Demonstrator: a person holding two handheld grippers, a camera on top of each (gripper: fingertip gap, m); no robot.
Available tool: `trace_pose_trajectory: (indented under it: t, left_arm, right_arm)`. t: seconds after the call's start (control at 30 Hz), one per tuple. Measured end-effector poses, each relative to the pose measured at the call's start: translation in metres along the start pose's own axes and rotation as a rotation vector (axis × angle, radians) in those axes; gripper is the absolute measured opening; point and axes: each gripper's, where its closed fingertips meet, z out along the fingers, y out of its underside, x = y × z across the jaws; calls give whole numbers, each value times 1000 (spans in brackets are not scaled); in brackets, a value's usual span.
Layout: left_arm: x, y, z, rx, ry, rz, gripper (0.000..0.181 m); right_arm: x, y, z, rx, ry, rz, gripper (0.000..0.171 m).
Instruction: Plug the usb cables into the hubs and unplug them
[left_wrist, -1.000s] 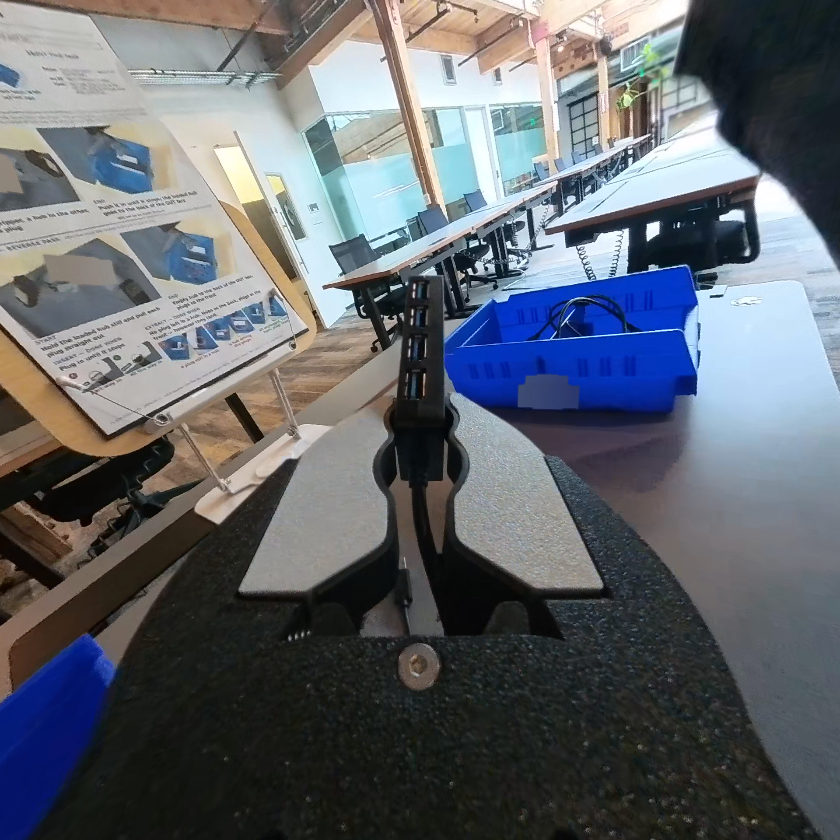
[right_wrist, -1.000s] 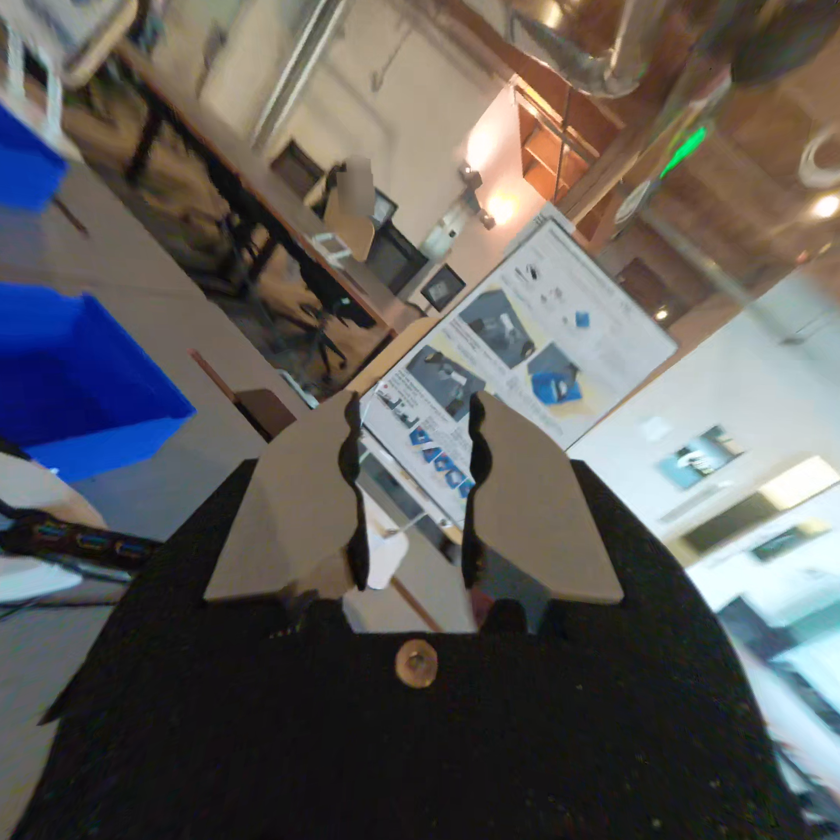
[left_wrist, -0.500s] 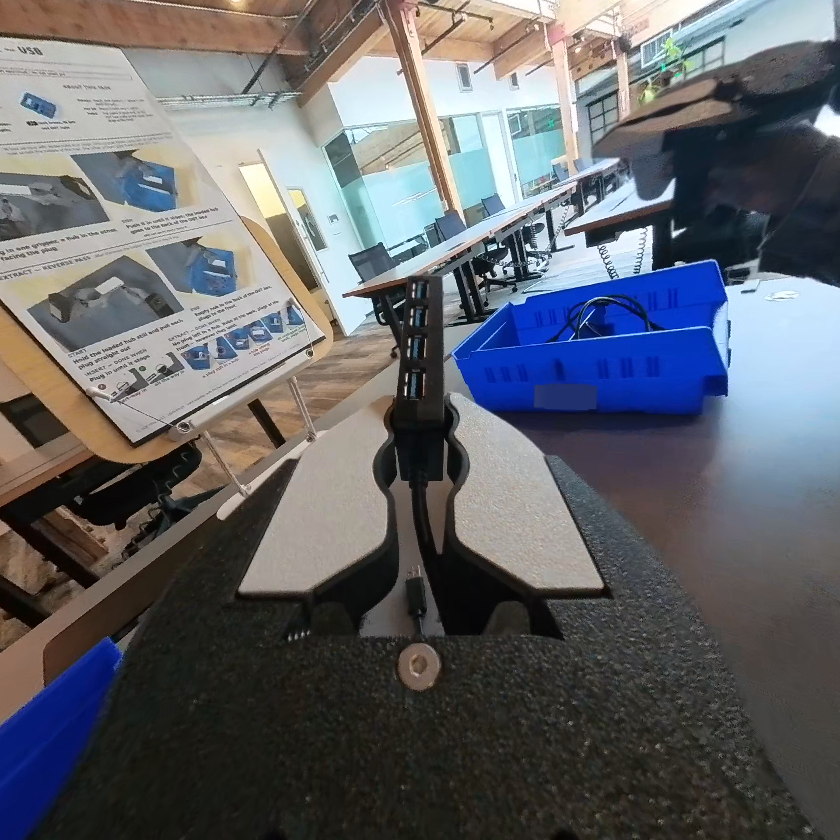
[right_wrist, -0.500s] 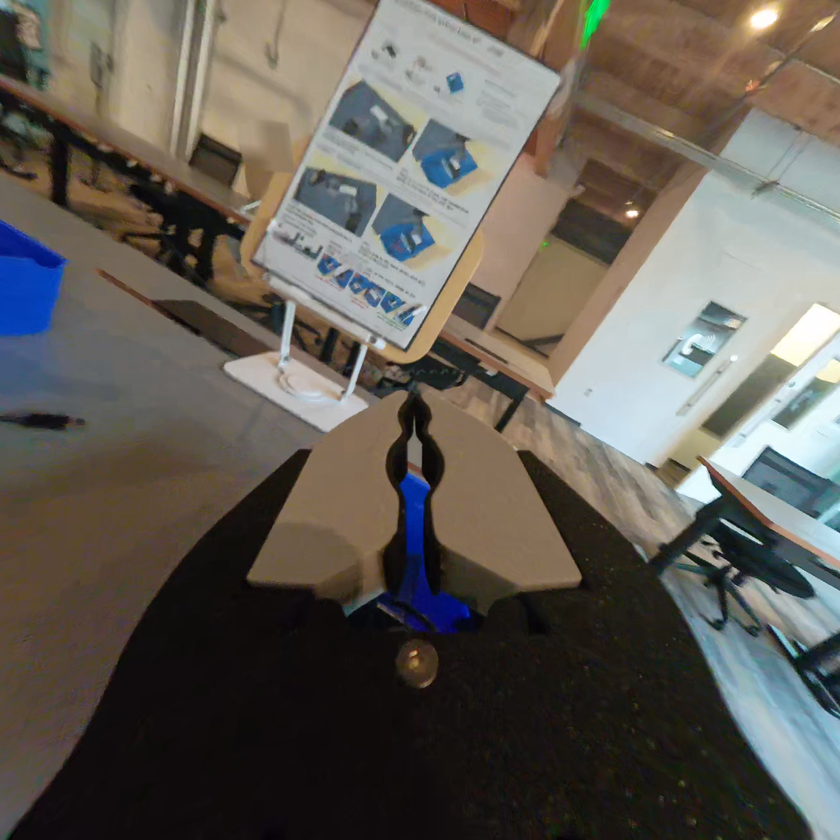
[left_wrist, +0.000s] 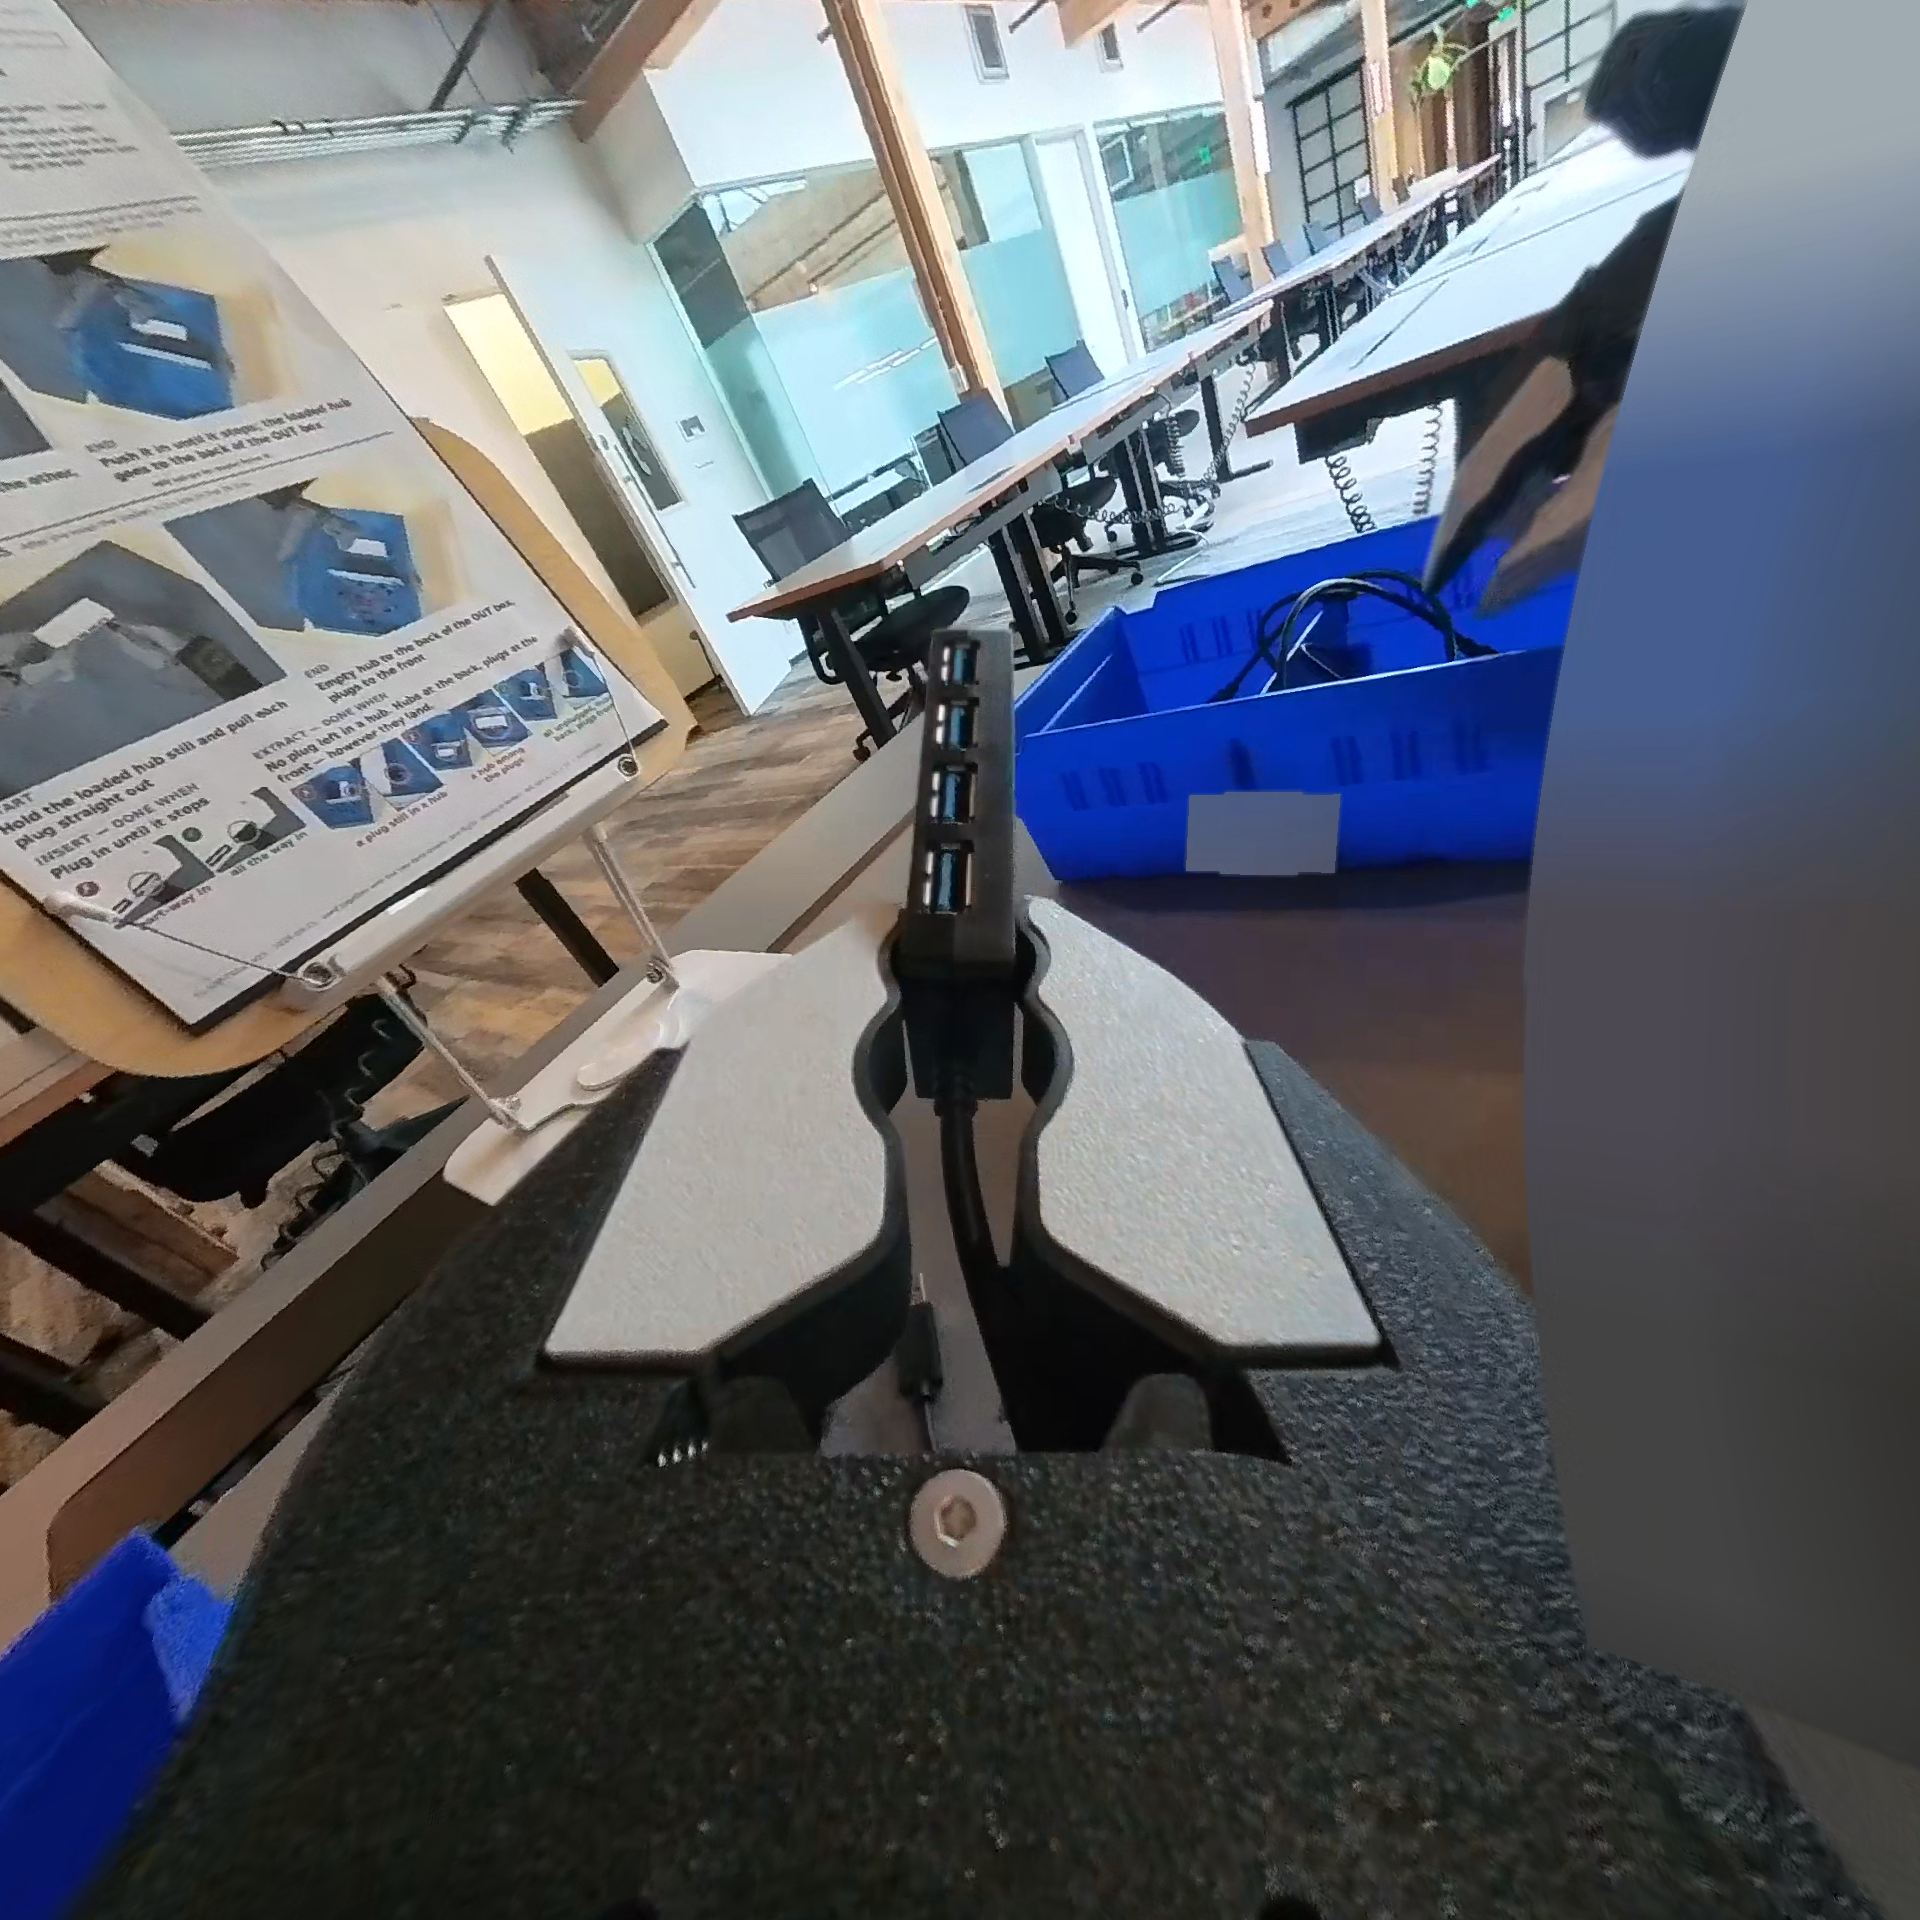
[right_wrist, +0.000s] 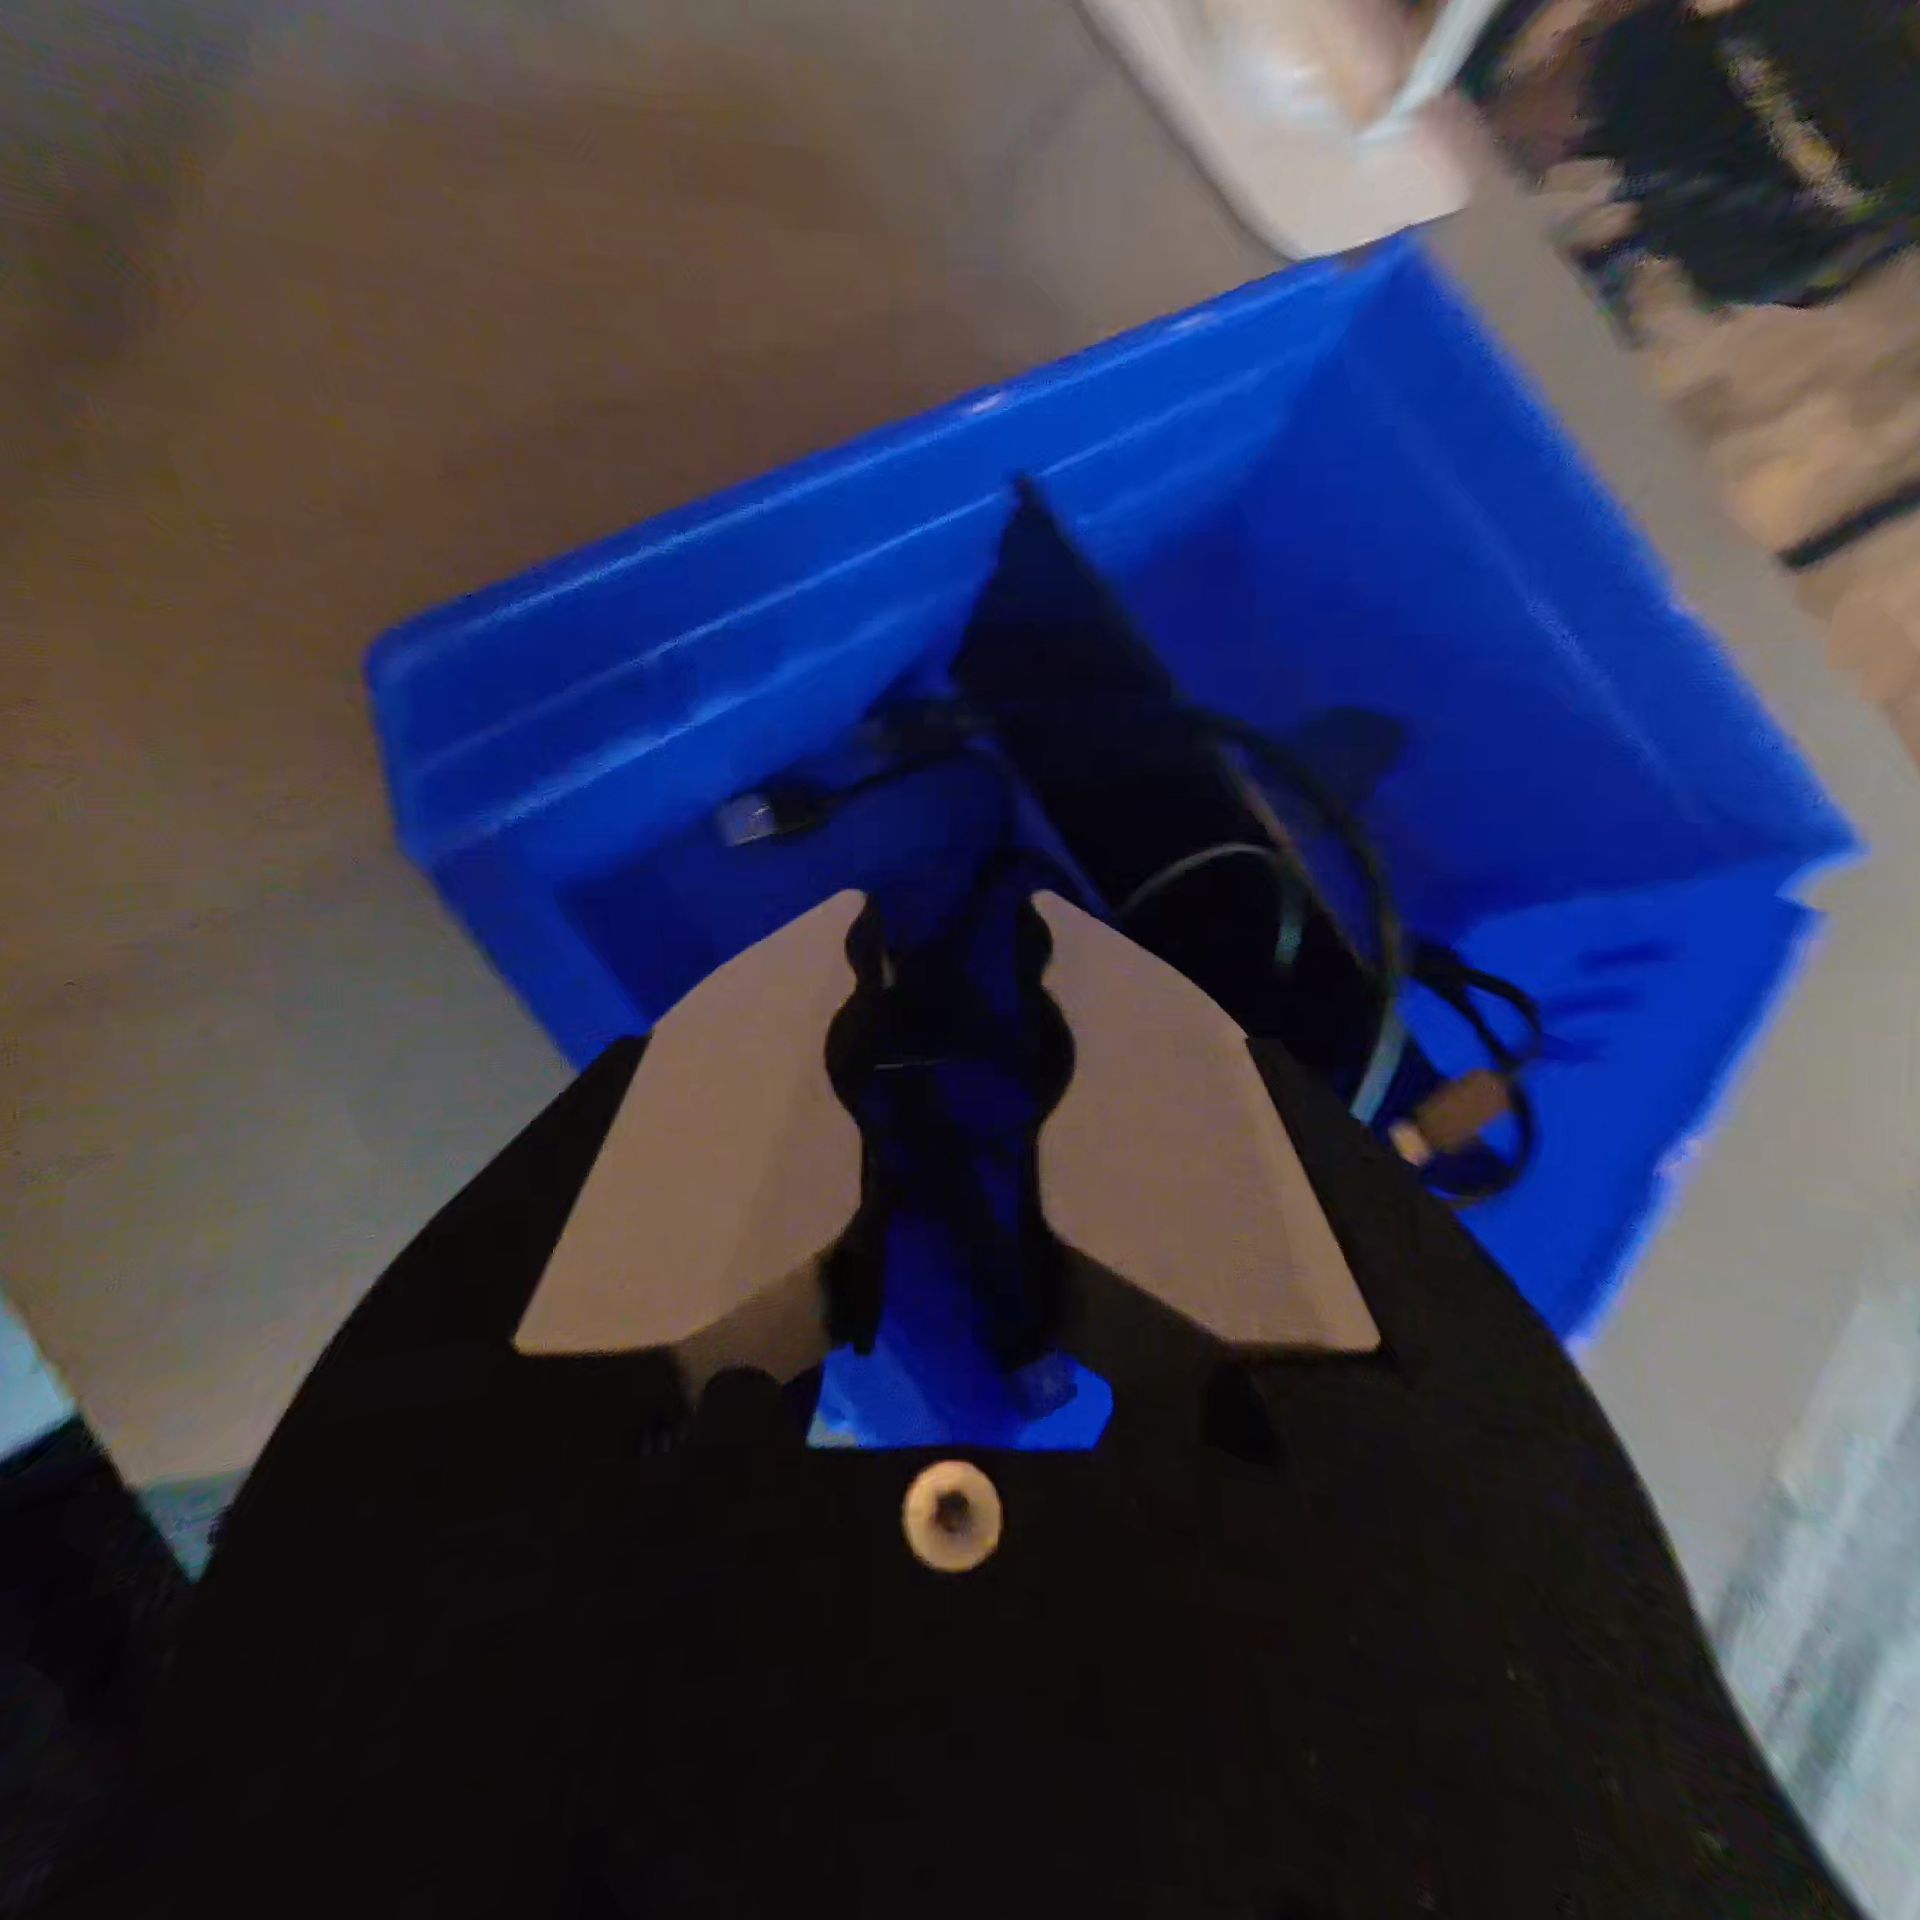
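Landmark: the blue bin (left_wrist: 1288, 769) on the grey table (left_wrist: 1351, 1039); every place below is given from it.

Left gripper (left_wrist: 961, 935): your fingers are closed on the lower end of the black hub (left_wrist: 961, 800). The hub stands upright, well short of the bin on its near side. All four blue ports (left_wrist: 951, 805) face the camera and are empty. The hub's own lead (left_wrist: 966, 1184) runs down between the fingers.

Right gripper (right_wrist: 951, 914): your fingers stand partly apart, a narrow gap between them. Dark cable shapes show in that gap, but blur prevents me from telling whether anything is held.

Change noted: half a second ago your right gripper faced the instruction board (left_wrist: 260, 623) with its fingers nearly together; it now points down into the bin. The hub has stayed steady in your left grip.

Cables: loose black usb cables (right_wrist: 1340, 894) lie in the bin either side of its black divider (right_wrist: 1122, 748), one metal plug (right_wrist: 1455, 1112) at the near right corner.

Meaning for task: in my judgement you are fetching a cable; no plug is yet inserted.
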Motion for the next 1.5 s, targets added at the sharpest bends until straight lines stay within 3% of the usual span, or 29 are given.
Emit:
trace_pose_trajectory:
  t: [0.2, 0.47, 0.73, 0.8, 0.87, 1.07, 1.33, 1.5]
  left_arm:
    - [5, 6, 4, -39, 7, 43, 17]
    - [12, -2, 3, -60, 12, 132, 17]
    - [9, -10, -5, -41, 0, 139, 17]
    - [9, -10, -6, -38, -1, 139, 17]
    - [9, -9, -5, -42, -1, 142, 17]
    - [5, -10, -5, -59, -39, 172, 17]
    - [-15, -15, -8, -80, -217, 260, 17]
    - [-21, -17, -11, -138, -301, 403, 17]
  right_arm:
    - [-32, 19, 32, -184, -179, -69, 35]
    - [-35, 45, 41, -564, -408, -229, 29]
    - [-23, 63, 50, -693, -402, -338, 40]
    - [-25, 68, 53, -695, -411, -368, 29]
    - [-29, 67, 53, -661, -444, -367, 16]
    - [-20, 57, 53, -483, -385, -353, 15]
    - [21, -45, 4, 117, -5, -126, 14]
    - [25, -110, -32, 433, 126, 38, 14]
